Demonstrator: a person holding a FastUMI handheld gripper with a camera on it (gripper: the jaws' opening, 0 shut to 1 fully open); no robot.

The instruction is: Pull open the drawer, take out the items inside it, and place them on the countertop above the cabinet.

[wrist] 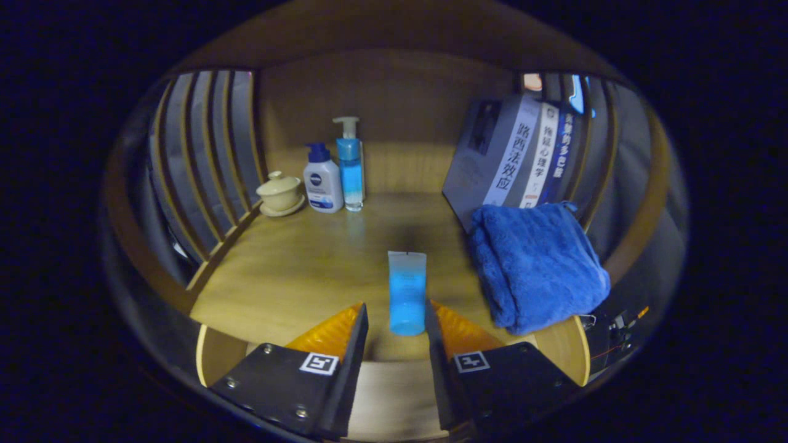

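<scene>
A light blue tube [407,289] with a pale far end lies on the wooden countertop [295,264], pointing away from me. It sits between the fingers of my gripper [397,306]. The right finger [446,323] is against the tube's side. A narrow strip of wood shows between the tube and the left finger [341,326], so the jaws stand slightly apart around the tube and do not clamp it.
A folded blue towel [538,267] lies just right of the tube, with leaning books [523,154] behind it. At the back left stand a cream lidded cup [280,192], a white pump bottle [323,184] and a blue pump bottle [351,166]. Slatted side walls [203,154] close in the counter.
</scene>
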